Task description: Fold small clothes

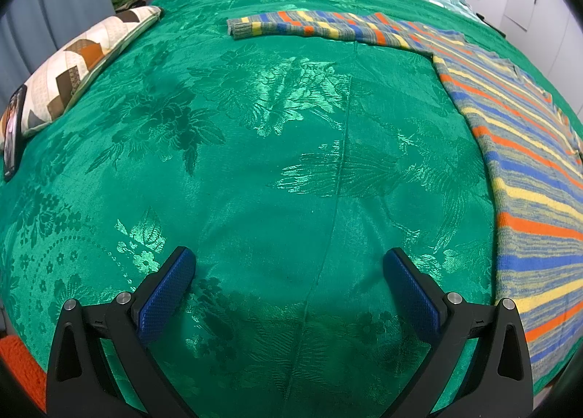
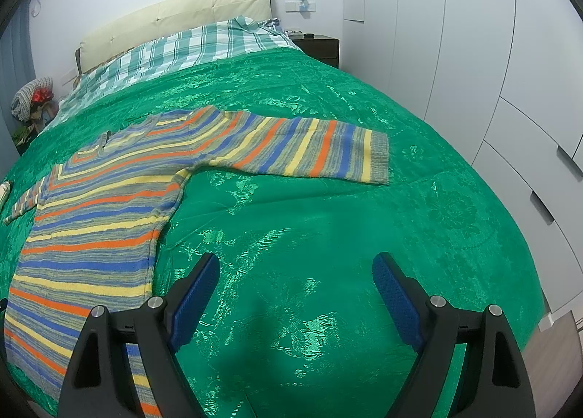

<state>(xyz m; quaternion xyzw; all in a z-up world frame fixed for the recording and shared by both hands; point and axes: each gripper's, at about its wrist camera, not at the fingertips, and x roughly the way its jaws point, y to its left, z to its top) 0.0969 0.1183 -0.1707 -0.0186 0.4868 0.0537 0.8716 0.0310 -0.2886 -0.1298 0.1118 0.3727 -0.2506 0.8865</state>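
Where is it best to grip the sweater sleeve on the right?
Probably at the cuff, coming from the right with the right gripper. The sleeve lies flat, stretched away from the sweater, so its free end lifts and folds inward most easily.

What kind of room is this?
A bedroom, most likely: a bed with a green bedspread and padded headboard, a nightstand, and tall wardrobe doors.
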